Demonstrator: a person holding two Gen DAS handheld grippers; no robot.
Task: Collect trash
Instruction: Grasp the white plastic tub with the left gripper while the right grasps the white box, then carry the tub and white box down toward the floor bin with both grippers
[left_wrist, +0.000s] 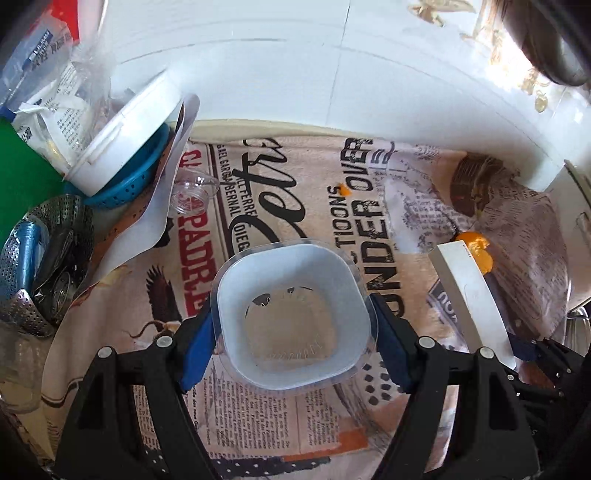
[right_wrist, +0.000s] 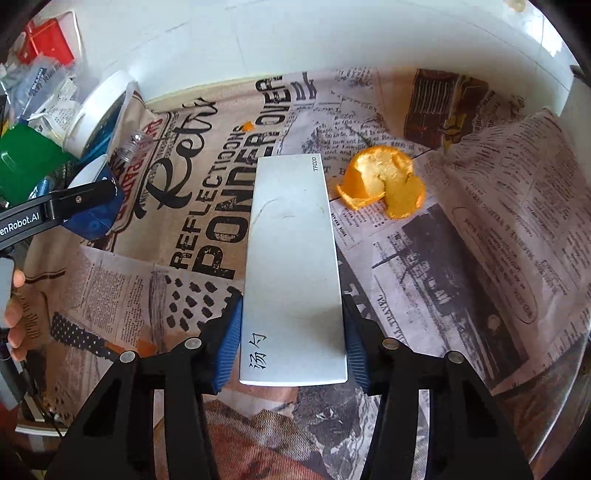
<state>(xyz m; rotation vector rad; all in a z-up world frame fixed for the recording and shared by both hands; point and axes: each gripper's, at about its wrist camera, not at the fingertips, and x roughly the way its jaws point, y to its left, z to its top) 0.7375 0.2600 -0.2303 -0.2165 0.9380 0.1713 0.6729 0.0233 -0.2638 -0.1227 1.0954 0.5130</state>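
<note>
the right tool (right_wrist: 293, 349) grips a flat white packet (right_wrist: 293, 266) by its near end; the packet's long axis runs straight ahead toward orange peel (right_wrist: 382, 182), which lies just right of its far tip on the newspaper-covered desk (right_wrist: 498, 258). the left tool (left_wrist: 291, 349), angled down, clamps a small square plastic cup (left_wrist: 291, 317), farther from the peel.

My left claw (left_wrist: 293, 345) holds the tub (left_wrist: 293, 317) over the printed cloth (left_wrist: 332, 206), my right claw (right_wrist: 293, 343) the flat box (right_wrist: 293, 266), with orange peel (right_wrist: 382, 182) lying right of it.
</note>
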